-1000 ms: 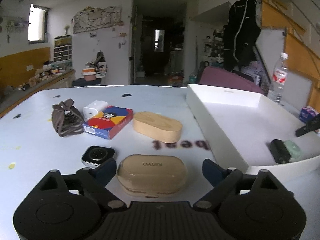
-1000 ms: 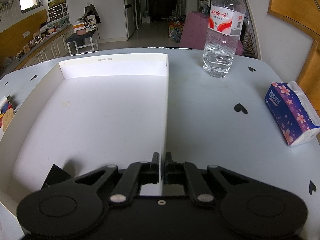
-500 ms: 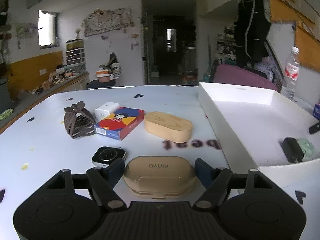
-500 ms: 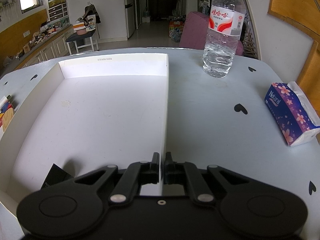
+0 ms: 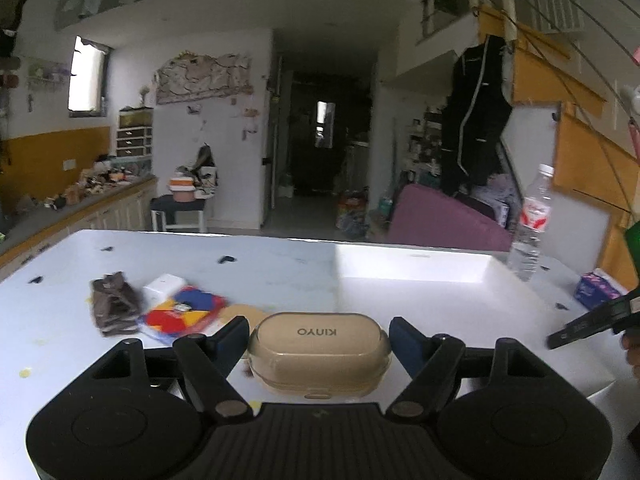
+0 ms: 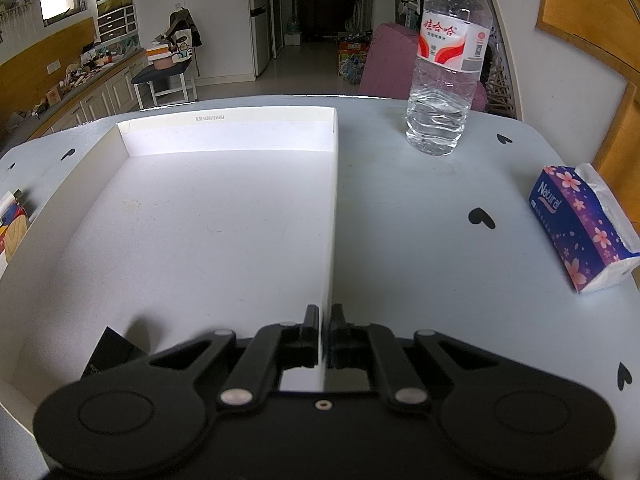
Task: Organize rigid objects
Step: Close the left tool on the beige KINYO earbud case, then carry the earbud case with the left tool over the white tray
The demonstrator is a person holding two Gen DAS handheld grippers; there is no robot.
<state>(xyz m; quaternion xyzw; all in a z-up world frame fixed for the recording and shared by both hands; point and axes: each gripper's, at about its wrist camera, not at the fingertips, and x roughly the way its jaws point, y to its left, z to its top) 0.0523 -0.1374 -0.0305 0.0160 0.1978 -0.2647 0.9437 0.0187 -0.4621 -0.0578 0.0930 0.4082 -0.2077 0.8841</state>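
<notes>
A beige earbud case [image 5: 318, 354] with a clear cover sits crosswise between my left gripper's blue pads, lifted off the white table. My left gripper [image 5: 318, 332] is shut on it. Beyond it lies the white tray [image 5: 412, 268], open and shallow. In the right wrist view my right gripper [image 6: 325, 316] is shut on the tray's right wall [image 6: 331, 220] near its front corner. A black item [image 6: 110, 352] lies in the tray's near left corner, partly hidden by the gripper.
Left of the tray lie a brown hair claw [image 5: 114, 304], a white charger [image 5: 166, 286], a colourful box [image 5: 182, 314] and a wooden case [image 5: 244, 314]. A water bottle [image 6: 448, 72] and a tissue pack [image 6: 580, 228] stand right of the tray.
My left gripper closed on the beige case and lifted it off the table, swinging right toward the tray. The watch beside it has dropped out of view. The right gripper has not moved.
</notes>
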